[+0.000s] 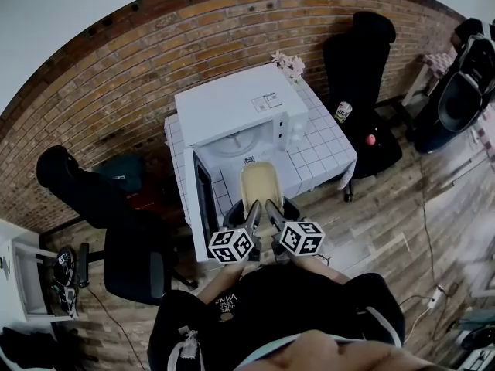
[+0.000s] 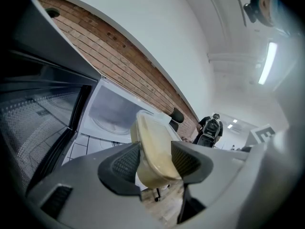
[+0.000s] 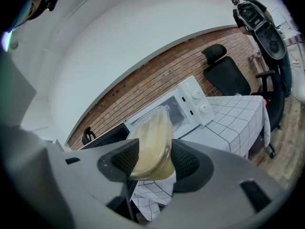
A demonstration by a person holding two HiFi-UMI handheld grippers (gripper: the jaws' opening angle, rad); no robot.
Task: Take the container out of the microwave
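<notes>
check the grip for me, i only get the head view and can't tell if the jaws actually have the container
observer: in the left gripper view the left gripper has the container pinched between both pads, out in front of the open microwave.
operator: and the right one
observer: same there: the right gripper view shows the right gripper with its jaws closed on the container's other side, pads pressed against it.

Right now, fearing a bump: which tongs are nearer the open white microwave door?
Left. Left tongs grip the beige plastic container beside the door; right tongs grip its far side.
</notes>
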